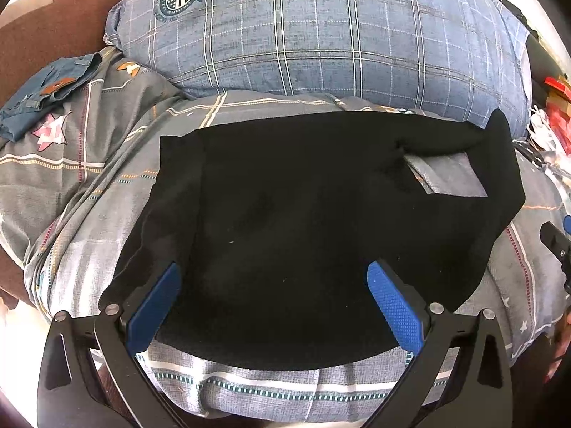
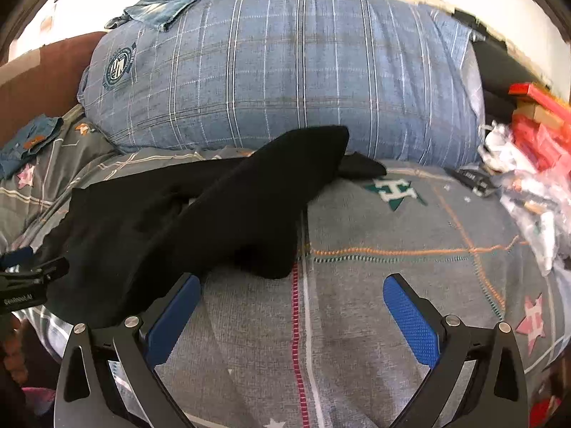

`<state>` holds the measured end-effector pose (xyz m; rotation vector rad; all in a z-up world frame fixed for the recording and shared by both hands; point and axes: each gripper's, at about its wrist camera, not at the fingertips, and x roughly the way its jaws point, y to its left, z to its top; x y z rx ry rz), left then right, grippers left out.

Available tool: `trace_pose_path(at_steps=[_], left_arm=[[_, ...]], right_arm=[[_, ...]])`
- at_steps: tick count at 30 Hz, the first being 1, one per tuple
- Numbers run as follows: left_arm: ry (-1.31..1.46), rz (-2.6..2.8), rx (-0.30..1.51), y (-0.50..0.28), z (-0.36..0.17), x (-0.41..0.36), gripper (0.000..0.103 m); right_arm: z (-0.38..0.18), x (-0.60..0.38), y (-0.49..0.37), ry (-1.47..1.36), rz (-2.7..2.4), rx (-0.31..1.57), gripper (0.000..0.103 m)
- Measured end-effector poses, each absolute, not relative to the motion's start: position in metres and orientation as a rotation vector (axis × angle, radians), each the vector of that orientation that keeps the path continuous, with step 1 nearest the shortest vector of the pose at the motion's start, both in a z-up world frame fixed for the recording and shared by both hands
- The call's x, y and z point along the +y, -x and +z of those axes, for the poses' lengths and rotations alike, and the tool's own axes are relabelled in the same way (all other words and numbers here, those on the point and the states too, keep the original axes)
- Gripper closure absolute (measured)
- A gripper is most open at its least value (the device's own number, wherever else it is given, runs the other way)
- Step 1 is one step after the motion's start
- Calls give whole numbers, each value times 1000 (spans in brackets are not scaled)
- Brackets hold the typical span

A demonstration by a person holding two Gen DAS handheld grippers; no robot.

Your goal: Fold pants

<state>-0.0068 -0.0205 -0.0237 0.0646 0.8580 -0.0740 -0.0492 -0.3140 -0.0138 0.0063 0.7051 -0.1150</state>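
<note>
The black soft-fabric pants (image 1: 303,235) lie partly folded on the grey patterned bed (image 2: 392,267), ahead of the released left tongs (image 1: 274,306) and left of the released, empty right tongs (image 2: 292,315); next likely needs gripping an edge

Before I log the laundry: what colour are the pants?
Plain black pants, seen best in the left wrist view.
</note>
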Motion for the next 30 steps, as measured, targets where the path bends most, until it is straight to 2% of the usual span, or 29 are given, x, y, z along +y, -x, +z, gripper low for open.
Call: trace_pose_path(at_steps=[5,13,18,25,27,28,29,30], left_arm=[[-9,-110,953,4,-20,-8,0],[249,-140,1104,18,-37,25,0],[271,-118,1111,15,-40,19,0],[352,-164,1175,2,-53,4,0],[351,-154,1179,-6,-57,-2,0],[351,-148,1175,-8,-58,-2,1],[355,-139,1167,-11,-58,-1,9],[356,-125,1160,-14,-58,0,14]], right_arm=[[2,-340,26,-77,-122,726,0],[36,-372,-53,-220,-123,745,0],[31,-366,-87,-287,-124,790,0],[7,-362,-118,-233,-180,878,2],[3,-366,-119,-201,-182,892,14],[0,-368,-117,-191,-170,900,32],[-2,-372,-116,-194,-142,912,58],[-5,-378,-113,-212,-104,924,74]])
